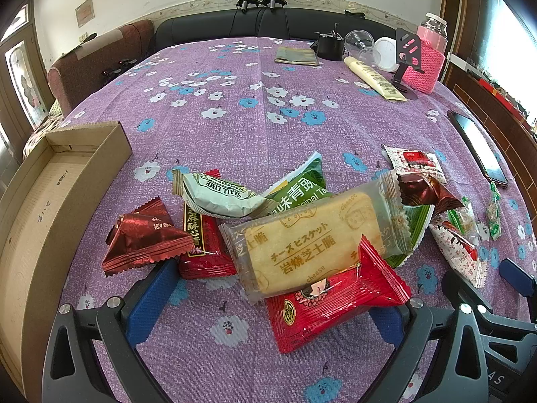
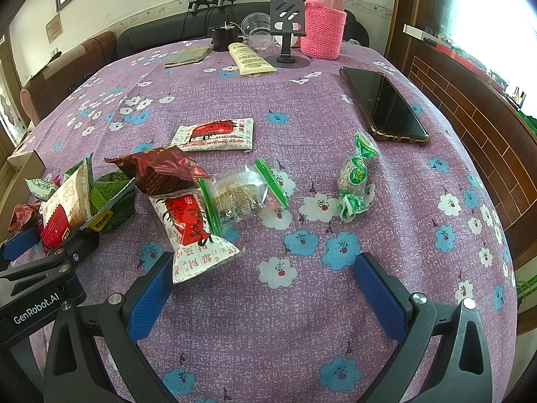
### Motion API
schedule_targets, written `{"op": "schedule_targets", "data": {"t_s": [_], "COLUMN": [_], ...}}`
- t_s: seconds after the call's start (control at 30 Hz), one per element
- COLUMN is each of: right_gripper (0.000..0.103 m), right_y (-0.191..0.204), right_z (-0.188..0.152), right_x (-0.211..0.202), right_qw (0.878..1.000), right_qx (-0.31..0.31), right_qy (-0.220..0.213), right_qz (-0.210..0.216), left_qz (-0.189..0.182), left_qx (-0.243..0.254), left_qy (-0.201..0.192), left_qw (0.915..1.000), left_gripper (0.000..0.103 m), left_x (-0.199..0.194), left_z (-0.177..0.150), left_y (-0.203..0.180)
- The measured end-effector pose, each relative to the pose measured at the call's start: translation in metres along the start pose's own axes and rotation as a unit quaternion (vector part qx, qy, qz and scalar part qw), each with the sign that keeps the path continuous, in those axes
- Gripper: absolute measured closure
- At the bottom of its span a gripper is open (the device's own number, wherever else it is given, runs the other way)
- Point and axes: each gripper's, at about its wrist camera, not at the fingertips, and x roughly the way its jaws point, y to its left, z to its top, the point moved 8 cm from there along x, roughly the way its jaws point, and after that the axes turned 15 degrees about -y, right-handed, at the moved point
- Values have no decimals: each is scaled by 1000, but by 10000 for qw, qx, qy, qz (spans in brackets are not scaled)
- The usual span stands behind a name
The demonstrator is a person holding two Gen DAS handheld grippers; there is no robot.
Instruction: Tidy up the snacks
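Snack packets heaped on the purple floral tablecloth, both grippers spread wide.

The cheese biscuit pack overlaps a red packet between the left gripper fingers; a cardboard tray lies left. The right gripper holds nothing; a phone lies beyond.
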Motion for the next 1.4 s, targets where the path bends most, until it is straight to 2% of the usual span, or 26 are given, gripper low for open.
{"op": "schedule_targets", "data": {"t_s": [0.2, 0.33, 0.5, 0.63, 0.7, 0.77, 0.83, 0.9, 0.93, 1.0, 1.03, 1.1, 1.13, 1.17, 1.2, 1.27, 1.3, 1.33, 1.4], "right_gripper": [0, 0, 0, 0, 0, 0, 0, 2, 4, 10, 11, 11, 11, 11, 11, 11, 14, 18, 29], "right_y": [0, 0, 0, 1, 1, 1, 1, 1, 1, 1, 3, 11, 15, 21, 29, 45, 55, 68, 89], "right_z": [0, -2, -9, -13, -14, -14, -15, -16, -15, -11, -5, 9, 13, 18, 19, 15, 13, 10, 5], "right_x": [0, -2, -6, -13, -14, -16, -17, -21, -26, -37, -51, -78, -89, -100, -106, -101, -97, -92, -84], "right_qw": [10000, 9999, 9990, 9991, 9993, 9994, 9994, 9996, 9997, 9999, 9998, 9968, 9946, 9910, 9886, 9897, 9889, 9864, 9830], "right_qx": [5, 101, 138, 91, 69, 73, 69, 63, 70, 97, 77, -78, -165, -242, -251, -288, -292, -310, -462], "right_qy": [0, 57, 400, 408, 349, 321, 316, 276, 202, 43, -180, -769, -1004, -1276, -1361, -1010, -822, -700, -549], "right_qz": [-2, -78, -137, -105, -85, -76, -80, -86, -80, -36, 44, 185, 212, 332, 591, 975, 1206, 1454, 1688], "left_qz": [-48, -345, -678, -955, -1173, -1653, -1886, -1855, -1846, -1788, -1771, -1798, -1806, -1866, -1880, -1773, -1674, -1609, -1674], "left_qx": [33, 275, 624, 796, 734, 513, 436, 530, 548, 471, 367, 134, 23, -80, -156, -332, -406, -501, -618], "left_qy": [12, 178, 310, 339, 313, 264, -93, -622, -1006, -1427, -1678, -2078, -2167, -2173, -2037, -1780, -1710, -1601, -1389], "left_qw": [10000, 9989, 9953, 9917, 9899, 9845, 9810, 9792, 9761, 9723, 9691, 9614, 9594, 9581, 9607, 9674, 9701, 9726, 9741], "left_gripper": [0, 0, 0, 1, 7, 26, 28, 28, 28, 28, 27, 6, 0, 0, 0, 0, 1, 3, 15], "left_x": [-1, -2, -3, -13, -23, -41, -64, -90, -109, -134, -149, -173, -178, -179, -173, -156, -148, -137, -127], "left_z": [0, -2, -4, -11, -13, -12, -2, 12, 24, 41, 51, 70, 77, 82, 84, 83, 80, 75, 64], "left_y": [-1, -4, -6, -6, -5, -6, -1, 8, 17, 32, 42, 64, 74, 85, 91, 103, 108, 115, 118]}}
